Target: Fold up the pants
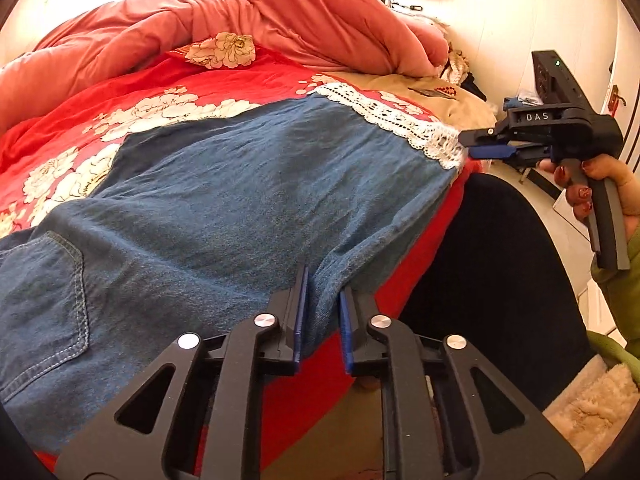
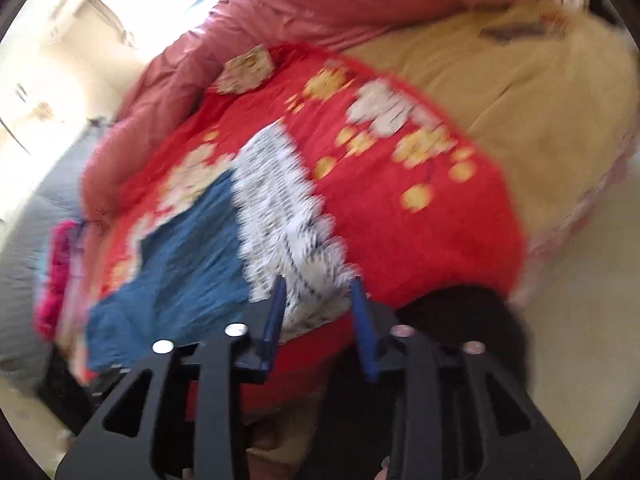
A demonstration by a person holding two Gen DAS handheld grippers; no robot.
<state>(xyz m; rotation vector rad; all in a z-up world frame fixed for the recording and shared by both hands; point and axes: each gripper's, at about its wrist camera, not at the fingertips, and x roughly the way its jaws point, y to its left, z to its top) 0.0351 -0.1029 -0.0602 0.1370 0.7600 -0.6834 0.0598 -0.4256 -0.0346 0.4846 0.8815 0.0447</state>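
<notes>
**Both grippers lining up on the near edge of the pants**

Nearest the left camera, the left gripper is sitting at the bed's edge with its jaws parted and a fold of denim lying in the gap between them. The blue pads are not pressing the cloth, so this looks like a grip being set up, not yet made. It is placed at the thigh part of the pants, probably because that edge gives a firm line to lift.

The pants are lying flat along the front of the bed, one leg stacked on the other, with a back pocket to the left and the legs running away to the right. That flat, lengthwise layout suits a fold end to end.

Farther along, the white lace hem is marking the leg end, near the bed's corner. The right gripper is hovering just off that corner, held in the person's hand. In the right wrist view its jaws are standing apart and holding nothing, with the hem just ahead; that view is blurring, so contact cannot be judged. It seems aimed at the hem so both ends can rise together.

Beyond, a pink quilt is bunching at the back of the bed, well clear of the work.
</notes>
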